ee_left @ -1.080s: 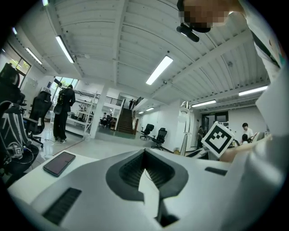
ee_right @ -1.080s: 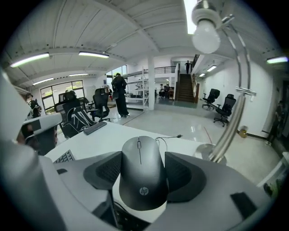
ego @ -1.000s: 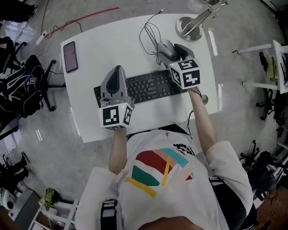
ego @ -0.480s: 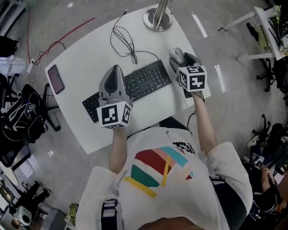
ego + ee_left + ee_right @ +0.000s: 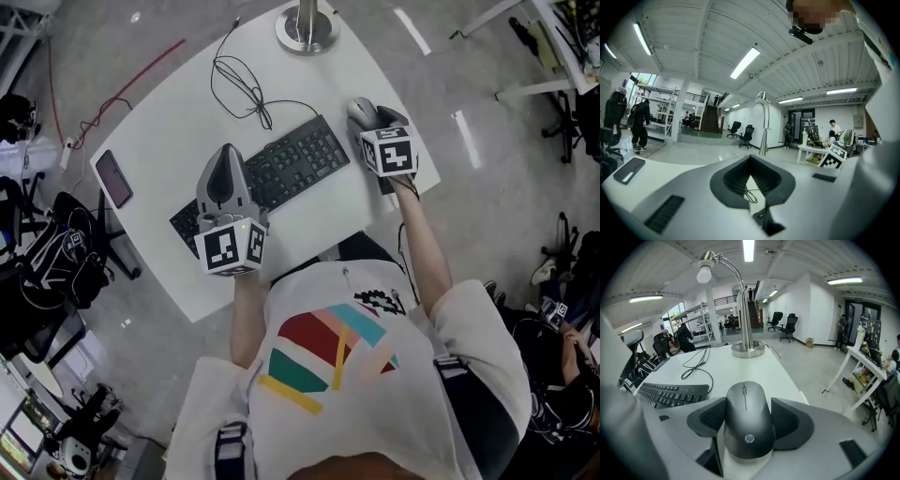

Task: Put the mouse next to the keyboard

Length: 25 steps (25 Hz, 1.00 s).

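At the right end of the keyboard (image 5: 281, 169), in the head view, the mouse (image 5: 361, 111) is gripped by the right gripper (image 5: 373, 120). The left gripper (image 5: 225, 164) hangs over the keyboard's left part.

In the left gripper view, the jaws are closed together on nothing.

In the right gripper view, the mouse is clamped at its flanks. It is judged light, rigid and smooth, and best held mid-body.

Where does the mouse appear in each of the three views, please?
Head view: mouse upper right, right of keyboard.
Left gripper view: not in it.
Right gripper view: bottom centre, between the jaws.
Shared landmark: lamp, visible in all three.
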### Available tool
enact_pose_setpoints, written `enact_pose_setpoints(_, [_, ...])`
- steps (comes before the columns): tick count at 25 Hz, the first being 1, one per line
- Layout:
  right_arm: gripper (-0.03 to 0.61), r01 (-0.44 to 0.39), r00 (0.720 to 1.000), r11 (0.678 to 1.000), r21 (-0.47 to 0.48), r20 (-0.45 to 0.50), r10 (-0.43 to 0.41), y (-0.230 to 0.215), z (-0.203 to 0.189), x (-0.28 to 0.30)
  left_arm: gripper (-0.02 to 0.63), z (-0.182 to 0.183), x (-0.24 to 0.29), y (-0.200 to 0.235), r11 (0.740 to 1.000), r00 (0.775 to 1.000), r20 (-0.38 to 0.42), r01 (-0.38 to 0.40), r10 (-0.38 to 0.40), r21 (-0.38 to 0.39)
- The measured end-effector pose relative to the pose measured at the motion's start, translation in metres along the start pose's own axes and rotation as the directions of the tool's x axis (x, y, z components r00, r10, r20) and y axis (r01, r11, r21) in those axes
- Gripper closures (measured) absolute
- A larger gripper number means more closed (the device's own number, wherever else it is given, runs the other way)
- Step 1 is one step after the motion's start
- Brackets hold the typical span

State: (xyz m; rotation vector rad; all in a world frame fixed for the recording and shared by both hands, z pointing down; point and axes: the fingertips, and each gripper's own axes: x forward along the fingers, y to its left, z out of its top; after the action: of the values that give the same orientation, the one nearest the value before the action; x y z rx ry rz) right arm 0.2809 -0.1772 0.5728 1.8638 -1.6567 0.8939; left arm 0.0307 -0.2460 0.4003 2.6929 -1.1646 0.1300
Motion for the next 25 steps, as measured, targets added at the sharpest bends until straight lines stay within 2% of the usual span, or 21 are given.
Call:
enact_pose_setpoints(15, [0.268,0.006,1.0,0.999,-0.033,-0.007,-0.006,-0.001,-0.008,0.016,0.571,-0.003,-0.003,0.0,1.0,1.0,-0.018,-0.01,0.011,0.016])
enact_pose_setpoints(25, [0.268,-0.04,0.999,0.998,-0.044,0.017,0.041,0.005,-0.005,0.016,0.571,0.001,-0.003,0.003,1.0,1.0,-0.001,-0.011,0.011,0.019])
